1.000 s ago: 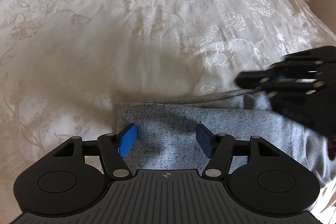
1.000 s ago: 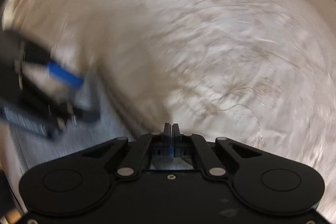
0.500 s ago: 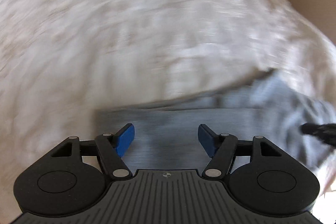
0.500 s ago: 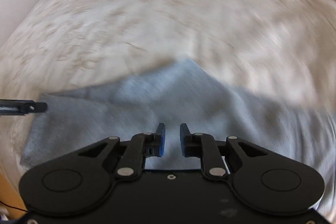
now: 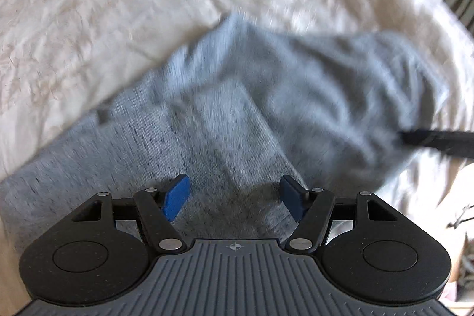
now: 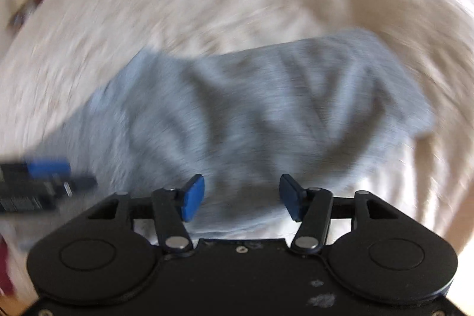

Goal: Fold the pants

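Grey pants (image 5: 243,108) on bedspread (image 5: 89,5), both grippers' fingers (image 6: 194,194) apart (empty)

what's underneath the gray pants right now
The gray pants lie on a cream floral bedspread, which shows all around them. Whatever sits directly beneath the fabric is covered. Both jaws are open above, holding nothing.

The pants (image 5: 243,114) are matt, heathered grey knit cloth. The bedspread (image 5: 103,5) is cream, crinkled fabric. The left gripper (image 5: 235,194) is matt black plastic with blue pads (image 5: 177,194).
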Motion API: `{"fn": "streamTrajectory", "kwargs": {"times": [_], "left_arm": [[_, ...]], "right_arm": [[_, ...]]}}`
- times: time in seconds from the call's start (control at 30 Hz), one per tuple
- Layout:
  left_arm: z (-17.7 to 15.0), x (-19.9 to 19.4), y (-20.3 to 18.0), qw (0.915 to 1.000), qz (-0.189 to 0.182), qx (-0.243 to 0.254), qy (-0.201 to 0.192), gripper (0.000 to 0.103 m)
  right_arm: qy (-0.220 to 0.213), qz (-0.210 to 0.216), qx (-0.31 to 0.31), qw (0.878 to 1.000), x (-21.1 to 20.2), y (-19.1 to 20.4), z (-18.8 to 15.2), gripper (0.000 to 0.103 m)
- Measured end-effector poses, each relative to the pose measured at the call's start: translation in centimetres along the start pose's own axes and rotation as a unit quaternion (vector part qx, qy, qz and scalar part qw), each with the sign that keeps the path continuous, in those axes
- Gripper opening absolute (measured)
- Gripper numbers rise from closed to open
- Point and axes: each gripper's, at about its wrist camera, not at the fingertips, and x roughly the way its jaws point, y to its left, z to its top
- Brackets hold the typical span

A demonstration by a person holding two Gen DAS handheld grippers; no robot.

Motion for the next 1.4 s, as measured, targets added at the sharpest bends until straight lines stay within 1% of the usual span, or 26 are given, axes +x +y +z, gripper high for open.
{"fn": "streamTrajectory", "kwargs": {"times": [0.03, 0.07, 0.1, 0.13, 0.27, 0.3, 0.43, 0.5, 0.6, 0.67, 0.7, 0.73, 0.77, 0.8, 0.83, 0.9, 0.97, 1.03, 1.07, 1.1, 1.17, 1.27, 1.33, 1.4], "left_arm": [[-0.1, 0.8, 0.0, 0.9999, 0.005, -0.004, 0.011, 0.066], [-0.1, 1.2, 0.1, 0.9999, 0.007, -0.006, 0.014, 0.066], [-0.1, 1.5, 0.1, 0.9998, 0.008, -0.010, 0.016, 0.066], [0.0, 1.6, 0.3, 0.9997, 0.008, -0.013, 0.020, 0.066], [0.3, 1.8, 0.3, 0.9995, 0.013, -0.011, 0.025, 0.066], [0.3, 1.9, 0.2, 0.9995, 0.014, -0.011, 0.025, 0.066], [0.5, 2.0, 0.0, 0.9995, 0.015, -0.014, 0.025, 0.066], [0.9, 1.5, 0.0, 0.9996, 0.012, -0.019, 0.019, 0.066], [1.0, 0.2, 0.0, 0.9997, 0.006, -0.022, 0.001, 0.066], [1.3, -0.3, 0.0, 0.9996, 0.005, -0.024, -0.012, 0.066], [1.6, -0.4, 0.1, 0.9995, 0.004, -0.026, -0.019, 0.066], [1.9, -0.5, 0.1, 0.9992, 0.005, -0.029, -0.027, 0.066], [1.9, -0.5, 0.1, 0.9990, 0.006, -0.031, -0.032, 0.066], [2.2, -0.4, 0.2, 0.9987, 0.008, -0.035, -0.037, 0.066], [2.4, -0.1, 0.3, 0.9986, 0.010, -0.038, -0.037, 0.066], [2.8, 0.9, 0.3, 0.9988, 0.016, -0.037, -0.028, 0.066], [3.2, 2.5, 0.2, 0.9993, 0.024, -0.027, -0.006, 0.067], [3.5, 3.7, 0.2, 0.9995, 0.016, -0.019, 0.018, 0.072], [3.7, 3.9, 0.3, 0.9996, 0.009, -0.017, 0.023, 0.075], [4.0, 3.8, 0.4, 0.9995, 0.005, -0.017, 0.025, 0.075], [4.1, 2.5, 1.2, 0.9995, -0.010, -0.031, 0.005, 0.074], [3.4, -0.9, 3.7, 0.9962, -0.007, -0.072, -0.048, 0.074], [2.4, -3.0, 6.2, 0.9909, -0.004, -0.113, -0.074, 0.074], [0.9, -4.7, 8.9, 0.9840, 0.001, -0.154, -0.090, 0.074]], "right_arm": [[-0.004, -0.001, 0.023, 1.000, -0.2, -1.2, -0.1, 0.060], [-0.009, -0.006, 0.042, 0.999, -0.4, -2.2, -0.2, 0.064], [-0.011, -0.014, 0.059, 0.998, -0.5, -3.3, 0.0, 0.072], [-0.013, -0.020, 0.078, 0.997, -0.5, -4.2, 0.0, 0.077], [-0.026, -0.015, 0.147, 0.989, -0.1, -7.5, 0.5, 0.080], [-0.029, -0.010, 0.159, 0.987, 0.2, -7.8, 0.5, 0.083], [-0.041, 0.012, 0.192, 0.981, 2.1, -9.9, 1.7, 0.086], [-0.044, 0.024, 0.206, 0.977, 3.2, -10.7, 2.2, 0.090], [-0.054, 0.041, 0.222, 0.973, 4.7, -12.1, 3.8, 0.091], [-0.061, 0.049, 0.223, 0.972, 5.1, -12.2, 4.6, 0.091], [-0.063, 0.058, 0.226, 0.970, 5.3, -12.3, 4.9, 0.088], [-0.063, 0.063, 0.226, 0.970, 5.3, -12.4, 5.1, 0.073], [-0.062, 0.068, 0.225, 0.970, 5.2, -12.6, 5.3, 0.061], [-0.059, 0.077, 0.226, 0.969, 4.9, -12.7, 5.4, 0.030], [-0.052, 0.086, 0.228, 0.968, 4.7, -12.9, 5.6, 0.028], [-0.056, 0.084, 0.208, 0.973, 3.7, -12.1, 6.1, 0.027], [-0.067, 0.080, 0.178, 0.979, 2.1, -10.8, 6.9, 0.027], [-0.082, 0.082, 0.148, 0.982, -0.1, -9.2, 7.5, 0.026], [-0.089, 0.083, 0.132, 0.984, -1.1, -8.3, 7.8, 0.026], [-0.095, 0.082, 0.110, 0.986, -2.1, -7.2, 8.2, 0.026], [-0.111, 0.084, 0.061, 0.988, -4.2, -4.4, 9.0, 0.026], [-0.129, 0.103, -0.010, 0.986, -7.1, 0.5, 9.8, 0.026], [-0.139, 0.120, -0.070, 0.981, -8.6, 4.4, 10.0, 0.026], [-0.142, 0.149, -0.120, 0.971, -9.9, 8.4, 9.6, 0.026]]}}
